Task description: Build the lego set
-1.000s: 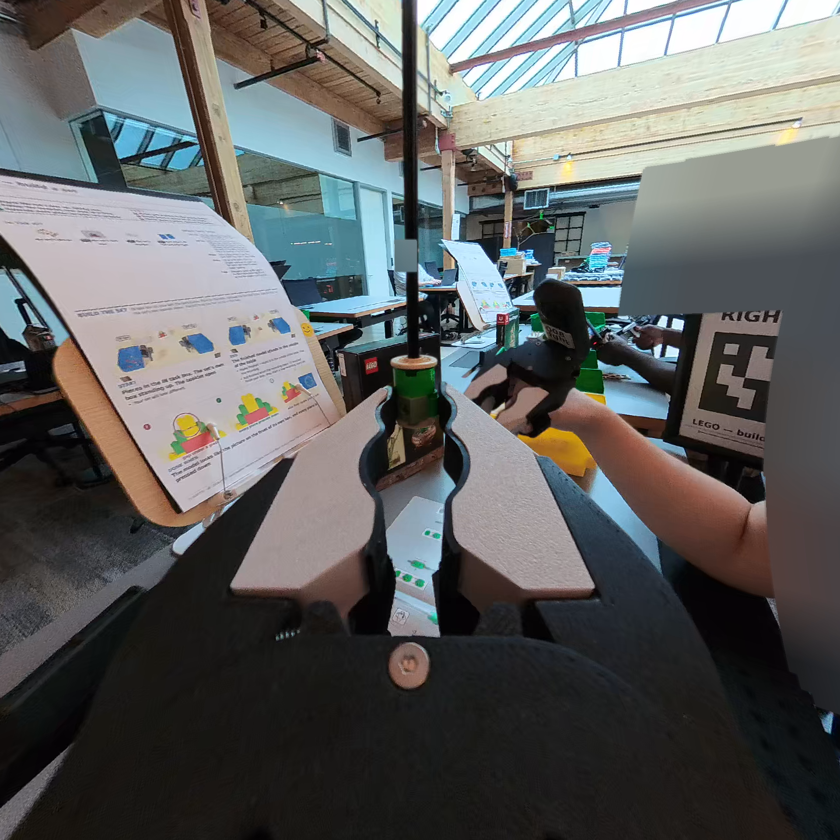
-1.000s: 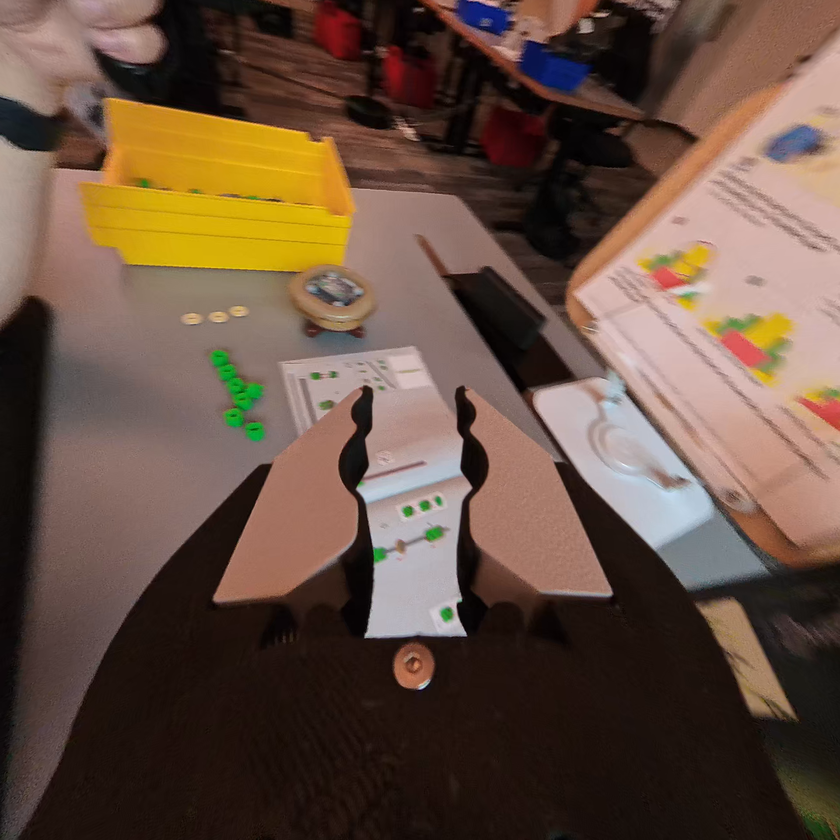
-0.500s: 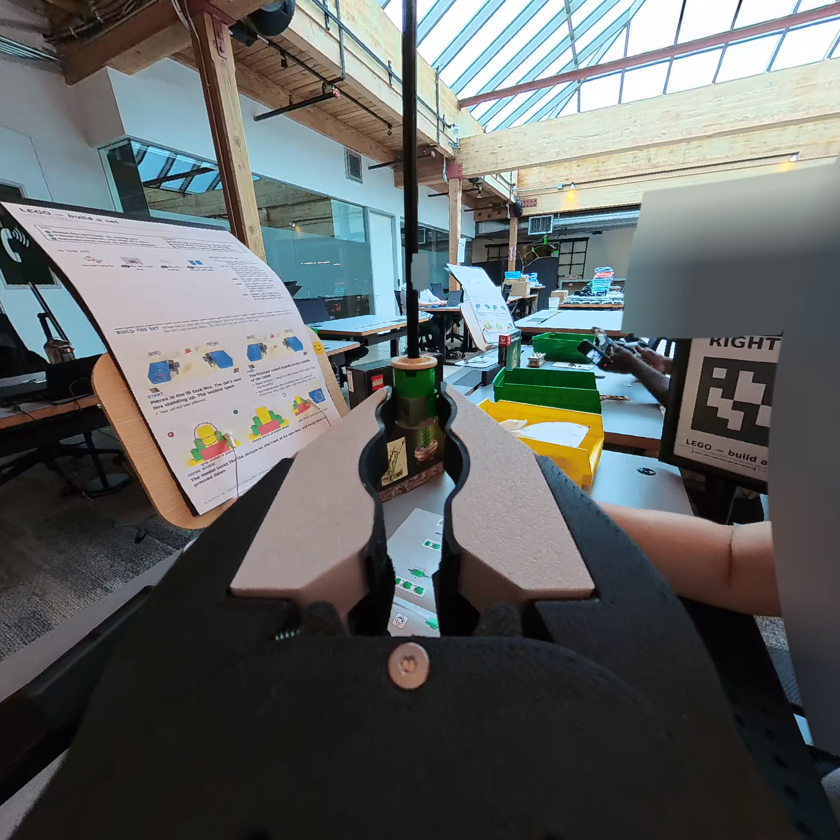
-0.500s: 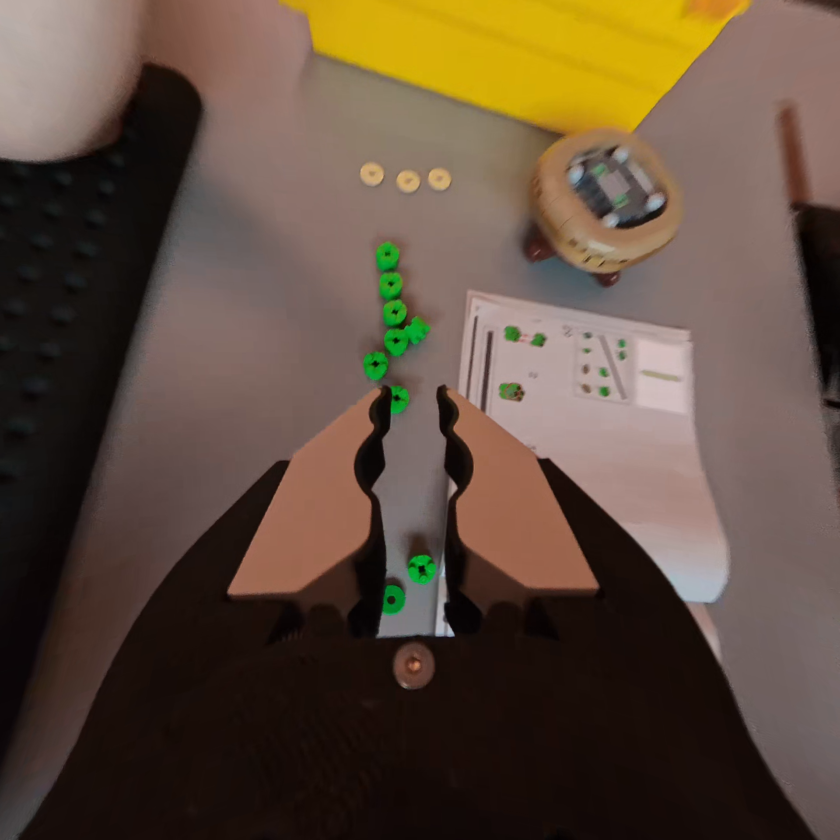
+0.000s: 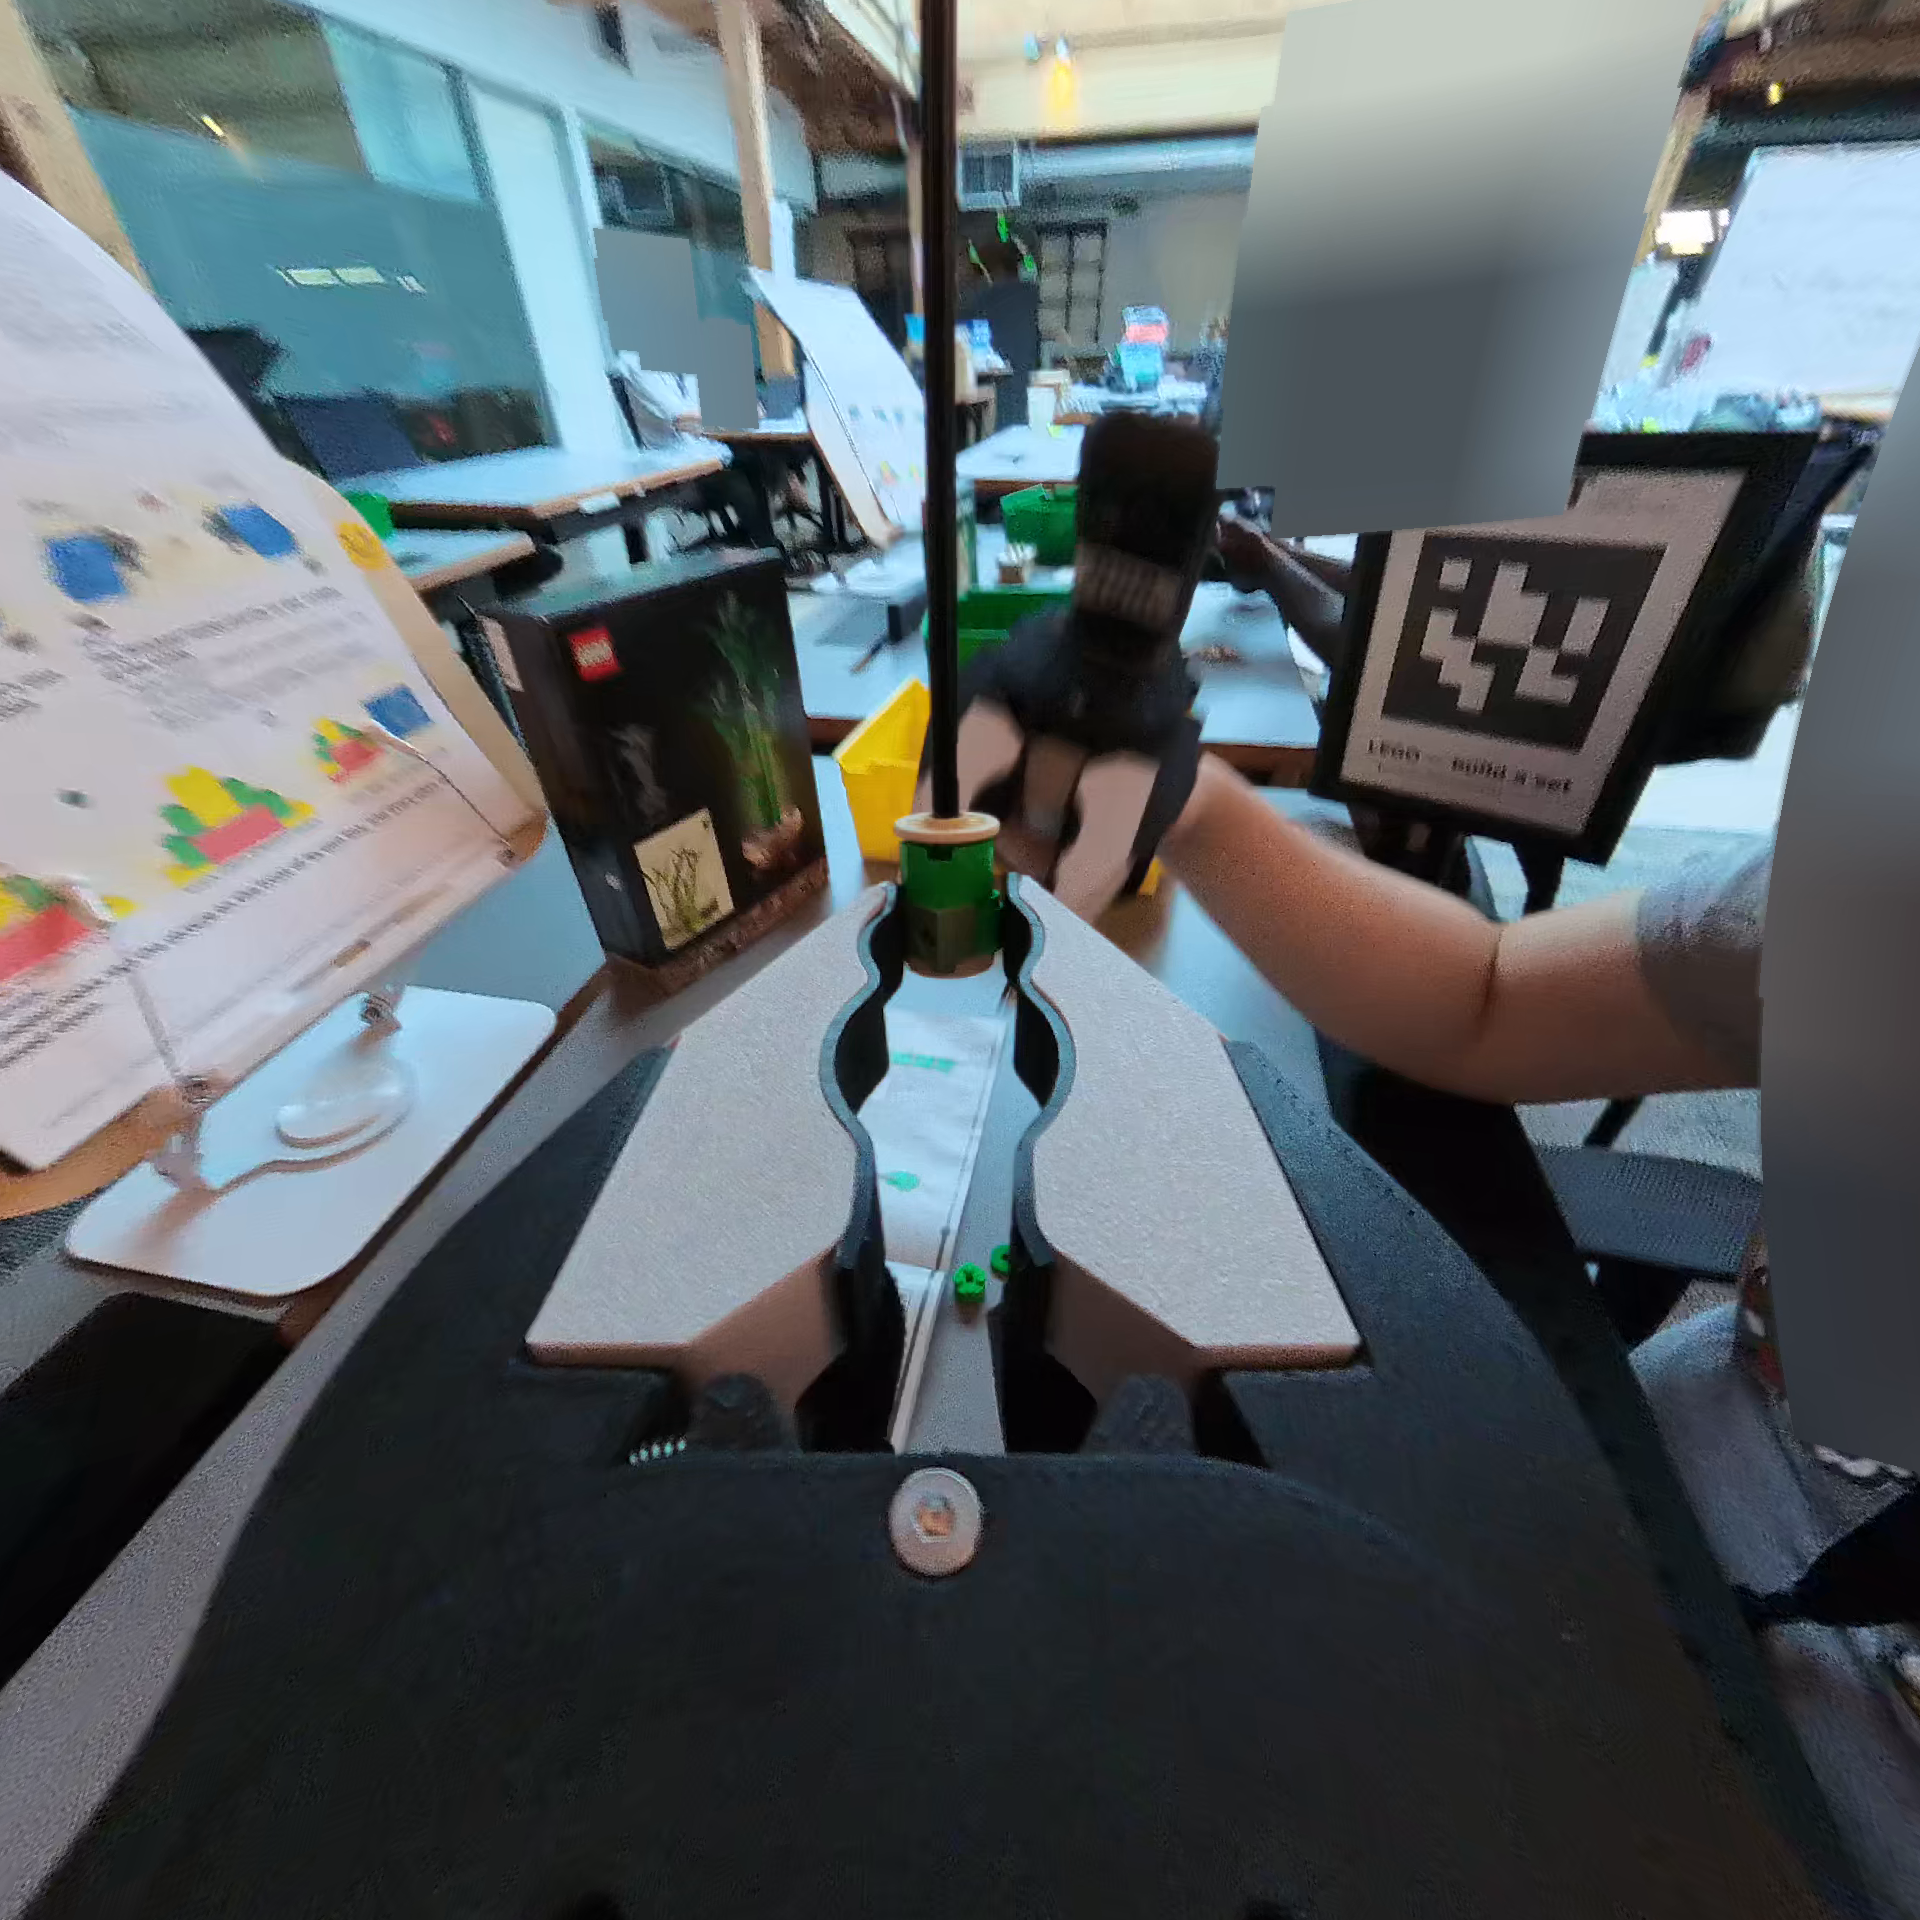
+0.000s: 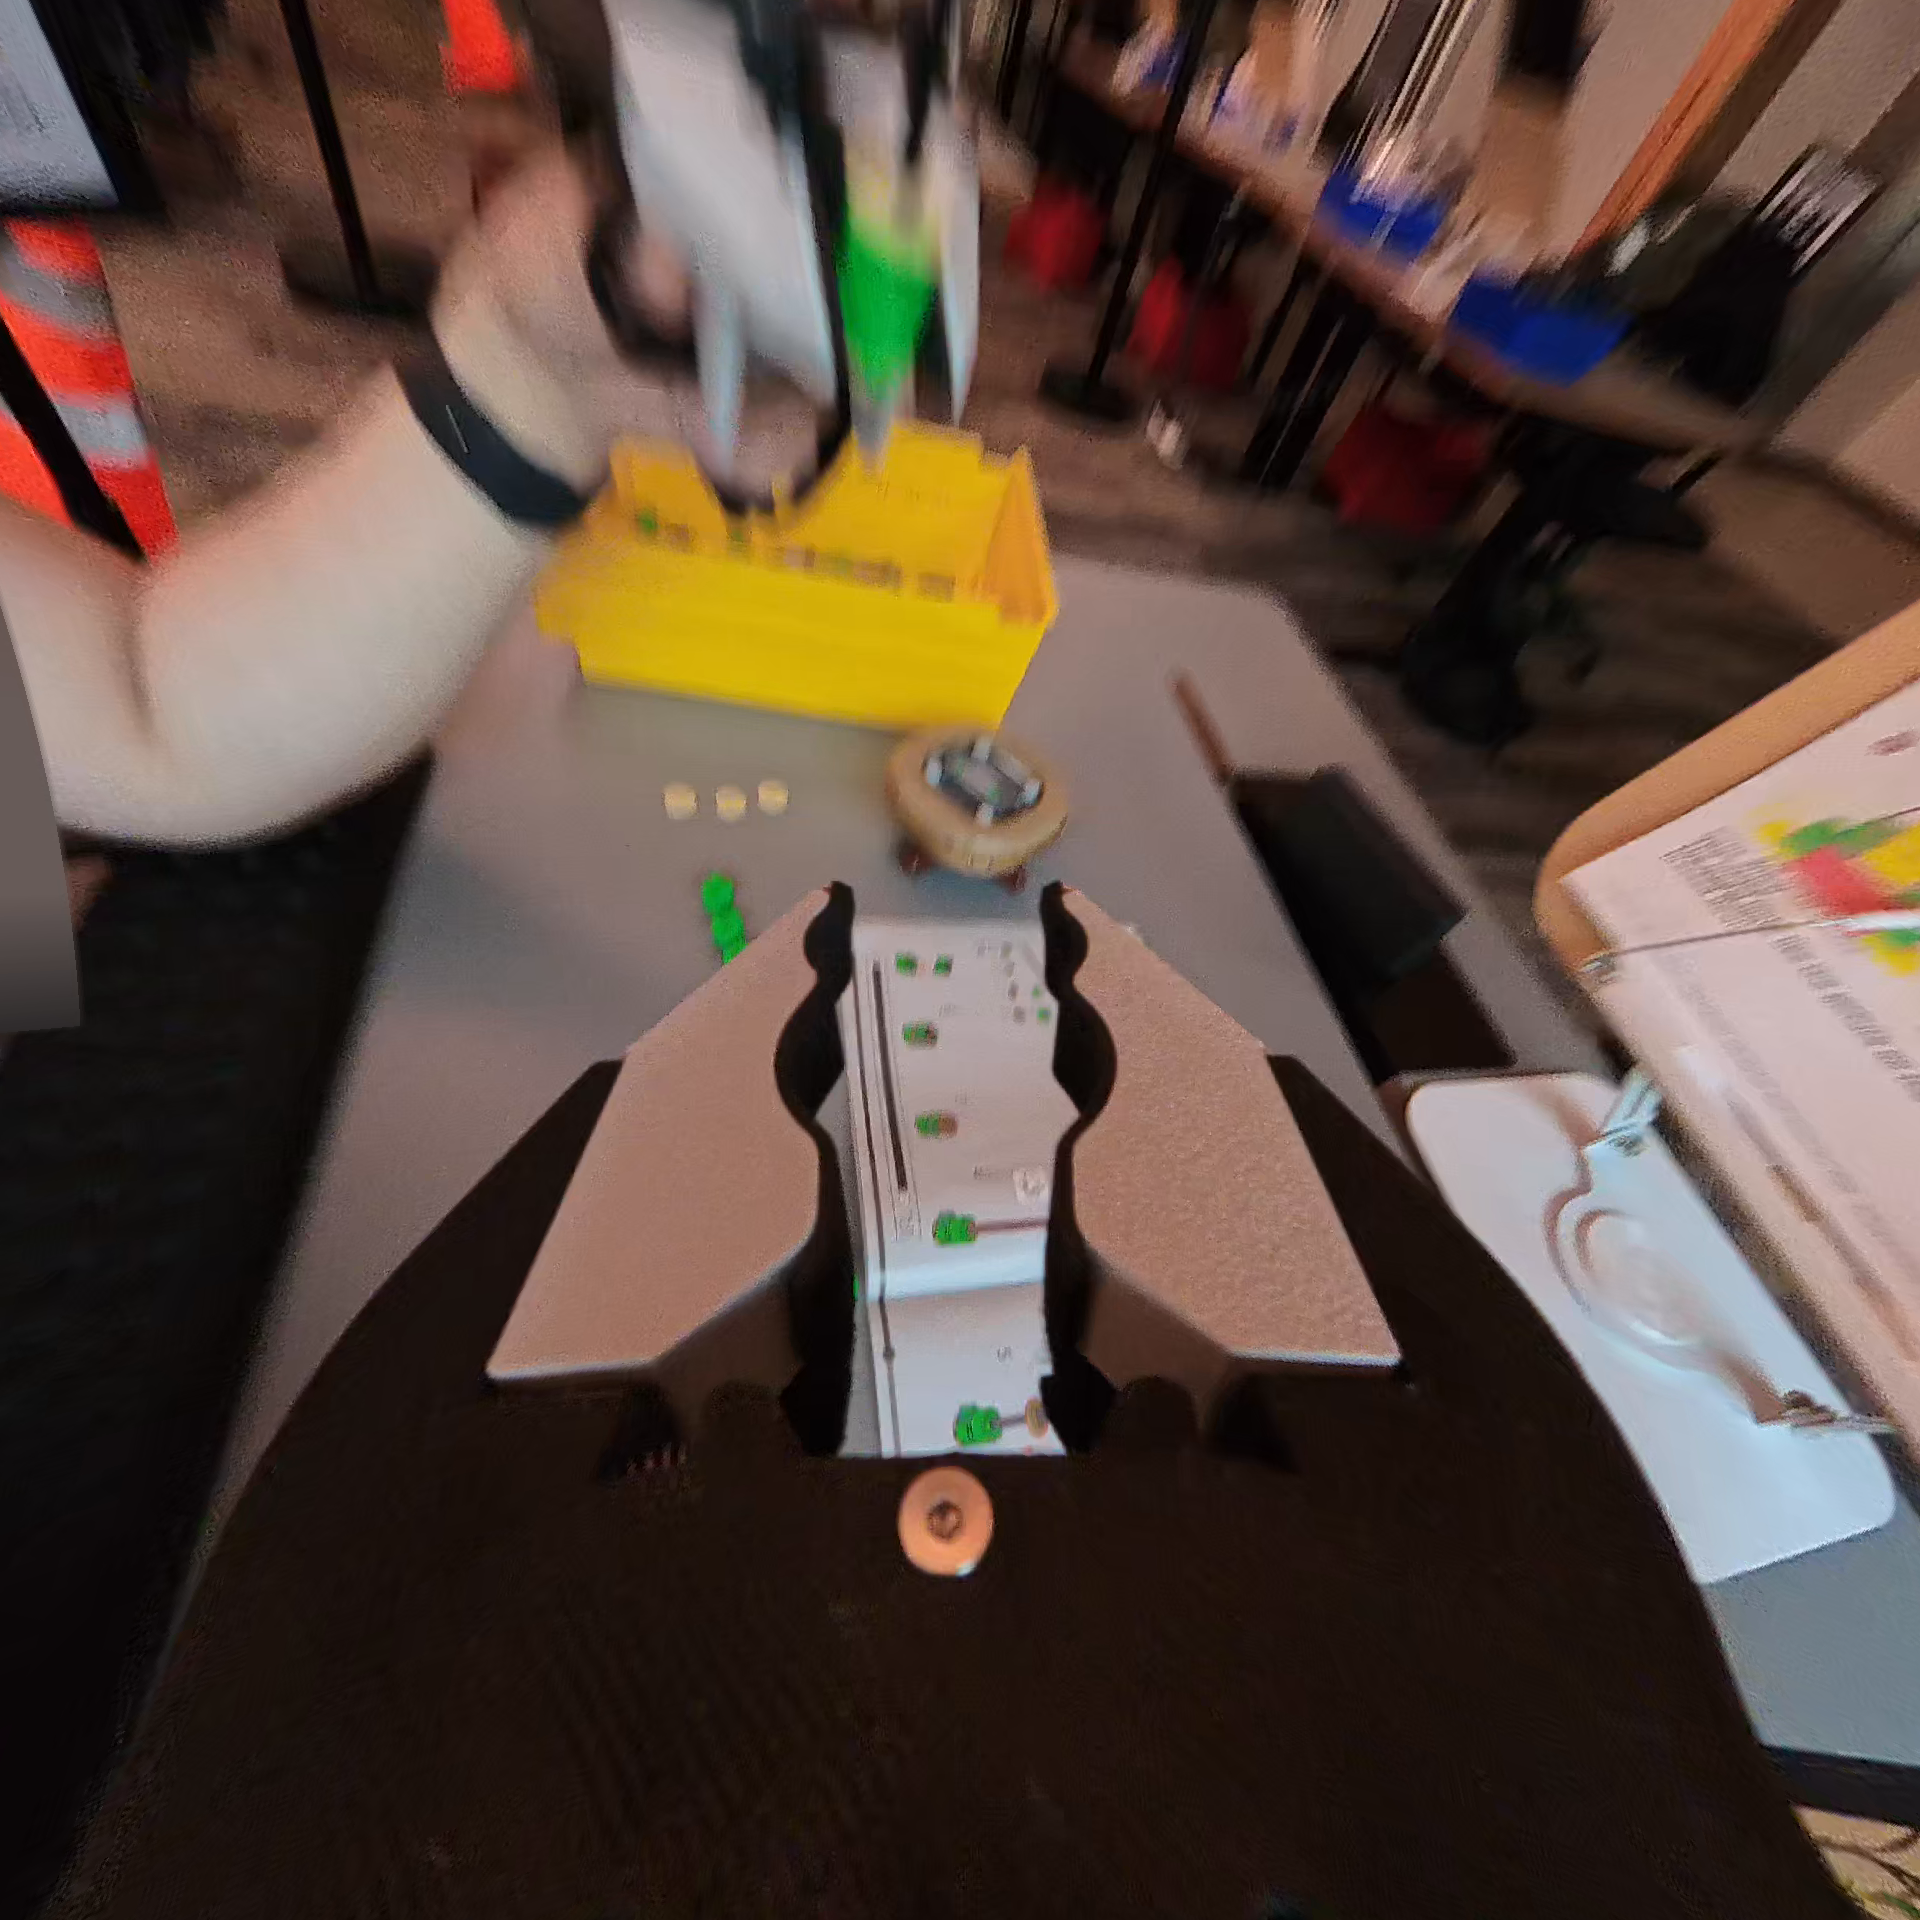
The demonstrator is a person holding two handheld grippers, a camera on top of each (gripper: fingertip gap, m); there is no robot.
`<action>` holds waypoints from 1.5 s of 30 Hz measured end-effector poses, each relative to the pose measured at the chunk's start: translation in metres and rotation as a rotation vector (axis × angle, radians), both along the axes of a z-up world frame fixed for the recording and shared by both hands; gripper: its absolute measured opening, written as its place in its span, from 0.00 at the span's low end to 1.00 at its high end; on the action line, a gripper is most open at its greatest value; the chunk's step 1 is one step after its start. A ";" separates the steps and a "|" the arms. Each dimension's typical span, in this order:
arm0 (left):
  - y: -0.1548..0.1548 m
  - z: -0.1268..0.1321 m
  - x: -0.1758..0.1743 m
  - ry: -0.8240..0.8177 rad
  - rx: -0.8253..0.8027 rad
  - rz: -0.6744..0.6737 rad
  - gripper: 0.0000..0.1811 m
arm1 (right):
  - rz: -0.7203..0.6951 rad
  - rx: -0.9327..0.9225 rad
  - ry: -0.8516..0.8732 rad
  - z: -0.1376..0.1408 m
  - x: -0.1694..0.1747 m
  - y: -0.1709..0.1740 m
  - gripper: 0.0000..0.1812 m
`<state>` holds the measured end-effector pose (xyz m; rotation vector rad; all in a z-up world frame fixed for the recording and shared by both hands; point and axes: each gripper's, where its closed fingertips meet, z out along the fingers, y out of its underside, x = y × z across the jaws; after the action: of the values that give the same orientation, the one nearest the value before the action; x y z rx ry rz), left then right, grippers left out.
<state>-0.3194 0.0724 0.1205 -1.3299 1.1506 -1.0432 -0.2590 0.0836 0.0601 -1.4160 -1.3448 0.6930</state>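
Here, left claw (image 5: 945,914) clamped on green stalk (image 5: 943,878); right claw (image 6: 943,935) agape (printed instruction sheet (image 6: 961,1101) beneath).

**Right gripper lifts off the green pieces; left view tips down**

The right gripper (image 6: 943,914) no longer looks straight down on the loose green pieces (image 6: 721,914) — half a second ago they lay between its fingers (image 6: 717,1132); now the open booklet (image 6: 956,1122) fills that gap and the pieces sit off its left fingertip. Its view has swung up, bringing the yellow bin (image 6: 800,634) and the blurred left gripper back in.

In the left wrist view the skylight has dropped out of sight and the set's black box (image 5: 665,769) has come nearer. The right gripper (image 5: 1070,821) reappears there beyond the black rod (image 5: 940,416), after being gone a moment ago.
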 end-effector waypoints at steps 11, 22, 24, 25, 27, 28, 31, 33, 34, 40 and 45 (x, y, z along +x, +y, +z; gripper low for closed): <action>0.006 -0.058 0.071 0.102 -0.077 -0.128 0.09 | -0.041 -0.181 0.244 0.041 0.048 0.002 0.28; -0.002 -0.074 0.082 0.186 -0.059 -0.157 0.09 | 0.018 -0.209 0.214 0.032 0.018 -0.002 0.27; -0.002 -0.073 0.083 0.182 -0.058 -0.160 0.09 | 0.021 -0.205 0.210 0.031 0.016 -0.002 0.27; -0.002 -0.073 0.083 0.180 -0.060 -0.161 0.09 | 0.022 -0.204 0.205 0.030 0.014 -0.002 0.27; -0.003 -0.072 0.083 0.172 -0.065 -0.166 0.09 | 0.039 -0.214 0.195 0.028 0.012 -0.004 0.26; -0.005 -0.070 0.083 0.161 -0.070 -0.178 0.09 | 0.043 -0.221 0.189 0.027 0.011 -0.005 0.26; -0.008 -0.067 0.083 0.141 -0.090 -0.201 0.09 | 0.029 -0.208 0.160 0.022 0.010 -0.002 0.25; -0.009 -0.068 0.084 0.147 -0.084 -0.199 0.09 | 0.044 -0.214 0.136 0.017 0.008 -0.004 0.23; -0.009 -0.068 0.084 0.149 -0.083 -0.201 0.09 | 0.046 -0.214 0.126 0.015 0.007 -0.004 0.23; -0.009 -0.069 0.084 0.164 -0.072 -0.195 0.09 | 0.096 -0.223 0.096 0.009 0.001 -0.011 0.10; -0.017 -0.069 0.084 0.171 -0.057 -0.236 0.09 | 0.152 -0.249 0.096 0.010 -0.001 -0.021 0.09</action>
<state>-0.2357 0.0557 0.0519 -1.3726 1.4417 -1.1553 -0.2598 0.0631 0.0697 -1.4639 -1.3346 1.0457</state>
